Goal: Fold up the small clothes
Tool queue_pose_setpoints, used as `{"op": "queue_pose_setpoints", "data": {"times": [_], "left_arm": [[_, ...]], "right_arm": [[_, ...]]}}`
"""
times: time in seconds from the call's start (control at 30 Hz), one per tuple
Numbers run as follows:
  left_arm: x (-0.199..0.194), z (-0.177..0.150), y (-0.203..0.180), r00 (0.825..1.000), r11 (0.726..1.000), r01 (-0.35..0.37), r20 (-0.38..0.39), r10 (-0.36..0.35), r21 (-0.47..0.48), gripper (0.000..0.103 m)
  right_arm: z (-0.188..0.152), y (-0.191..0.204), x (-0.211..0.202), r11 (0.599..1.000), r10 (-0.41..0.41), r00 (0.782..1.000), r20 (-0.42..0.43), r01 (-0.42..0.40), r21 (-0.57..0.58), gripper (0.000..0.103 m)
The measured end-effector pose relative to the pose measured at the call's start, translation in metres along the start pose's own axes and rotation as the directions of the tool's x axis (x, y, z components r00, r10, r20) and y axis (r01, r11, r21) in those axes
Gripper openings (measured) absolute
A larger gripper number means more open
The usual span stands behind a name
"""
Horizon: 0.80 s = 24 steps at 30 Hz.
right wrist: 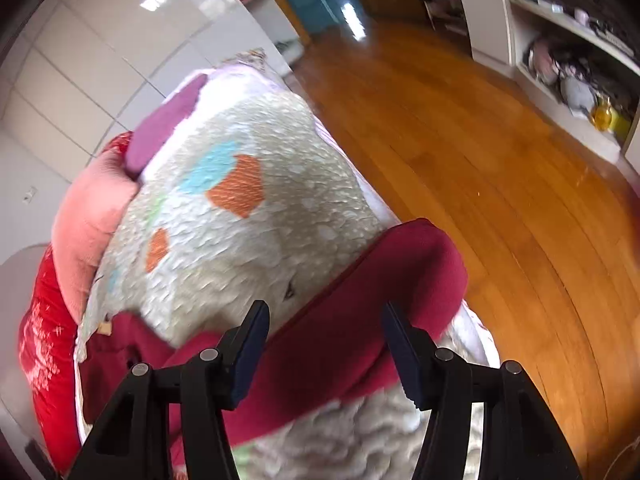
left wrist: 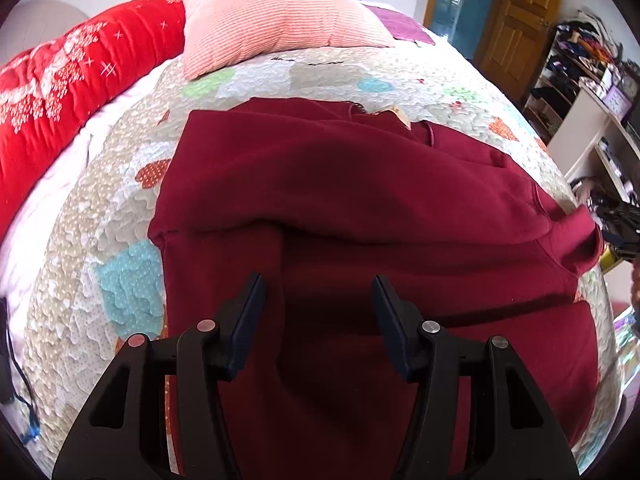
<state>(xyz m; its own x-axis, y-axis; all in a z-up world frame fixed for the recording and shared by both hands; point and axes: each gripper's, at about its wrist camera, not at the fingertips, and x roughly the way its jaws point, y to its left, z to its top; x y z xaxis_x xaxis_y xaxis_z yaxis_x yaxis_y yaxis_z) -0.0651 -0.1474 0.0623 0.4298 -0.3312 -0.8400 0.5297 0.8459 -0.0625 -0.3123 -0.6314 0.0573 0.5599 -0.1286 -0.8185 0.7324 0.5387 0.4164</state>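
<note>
Left tool [left wrist: 318,292], fingers apart, is hovering over the maroon garment [left wrist: 360,200] lying partly folded on the quilted bed [left wrist: 100,240]. Right tool [right wrist: 324,320], also spread, is straddling its sleeve [right wrist: 400,280] at the bed's edge. Next: probably pinching the sleeve, carrying it inward.

The dark red soft cloth garment [left wrist: 360,208] looks matt and a little fleecy. The pale patchwork quilt [left wrist: 100,264] below it is stitched cloth with a bumpy, puckered surface. The pink ribbed cushion [left wrist: 276,20] has fine cords. The orange wooden plank floor [right wrist: 500,200] is smooth and glossy. The black gripper fingers [left wrist: 240,332] look like matt plastic with small shiny metal pins.
</note>
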Motion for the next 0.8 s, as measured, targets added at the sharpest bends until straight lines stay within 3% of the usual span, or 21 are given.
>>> {"op": "queue_pose_setpoints", "data": {"times": [0.13,0.17,0.2,0.23,0.27,0.3,0.43,0.5,0.67,0.7,0.73,0.8], "left_arm": [[0.002,-0.001,0.005,1.0,1.0,-0.009,-0.009,0.009,-0.017,0.055],[0.003,-0.001,0.006,1.0,1.0,-0.01,-0.009,0.01,-0.017,0.055],[0.003,-0.001,0.006,1.0,1.0,-0.011,-0.008,0.011,-0.018,0.055],[0.003,-0.002,0.007,1.0,1.0,-0.011,-0.007,0.01,-0.019,0.055],[0.003,-0.003,0.008,1.0,1.0,-0.01,-0.007,0.01,-0.02,0.055],[0.003,-0.003,0.009,1.0,1.0,-0.01,-0.009,0.01,-0.019,0.055],[-0.001,0.0,0.016,1.0,1.0,-0.015,0.0,0.015,-0.02,0.055],[-0.006,0.003,0.026,1.0,0.999,-0.014,0.017,0.015,-0.047,0.055],[-0.023,0.01,0.058,0.998,0.985,0.027,0.064,-0.016,-0.173,0.055],[-0.027,0.01,0.064,0.997,0.98,0.037,0.075,-0.023,-0.197,0.055],[-0.031,0.01,0.072,0.996,0.973,0.049,0.09,-0.029,-0.227,0.055],[-0.036,0.011,0.082,0.994,0.963,0.061,0.108,-0.034,-0.264,0.055]], "right_arm": [[0.018,-0.008,0.043,0.999,-0.035,0.995,-0.094,0.038,0.03,0.056],[0.018,-0.012,0.052,0.999,-0.018,0.993,-0.12,0.023,0.04,0.052],[0.016,-0.017,0.056,0.998,0.009,0.993,-0.121,-0.002,0.064,0.037],[0.013,-0.021,0.055,0.998,0.029,0.994,-0.103,-0.022,0.067,0.03],[0.011,-0.022,0.052,0.998,0.038,0.995,-0.091,-0.033,0.053,0.014],[0.009,-0.022,0.044,0.998,0.051,0.997,-0.066,-0.049,0.035,0.008],[0.008,-0.009,-0.008,0.994,0.104,0.993,0.063,-0.101,-0.046,0.007],[0.01,0.019,-0.047,0.979,0.173,0.975,0.141,-0.154,-0.132,0.007],[-0.009,0.129,-0.109,0.863,0.391,0.909,0.147,-0.306,-0.402,0.007],[-0.02,0.157,-0.116,0.816,0.438,0.891,0.118,-0.339,-0.467,0.007],[-0.038,0.195,-0.119,0.745,0.494,0.867,0.064,-0.384,-0.545,0.007],[-0.067,0.239,-0.114,0.653,0.546,0.837,-0.021,-0.442,-0.615,0.007]]}}
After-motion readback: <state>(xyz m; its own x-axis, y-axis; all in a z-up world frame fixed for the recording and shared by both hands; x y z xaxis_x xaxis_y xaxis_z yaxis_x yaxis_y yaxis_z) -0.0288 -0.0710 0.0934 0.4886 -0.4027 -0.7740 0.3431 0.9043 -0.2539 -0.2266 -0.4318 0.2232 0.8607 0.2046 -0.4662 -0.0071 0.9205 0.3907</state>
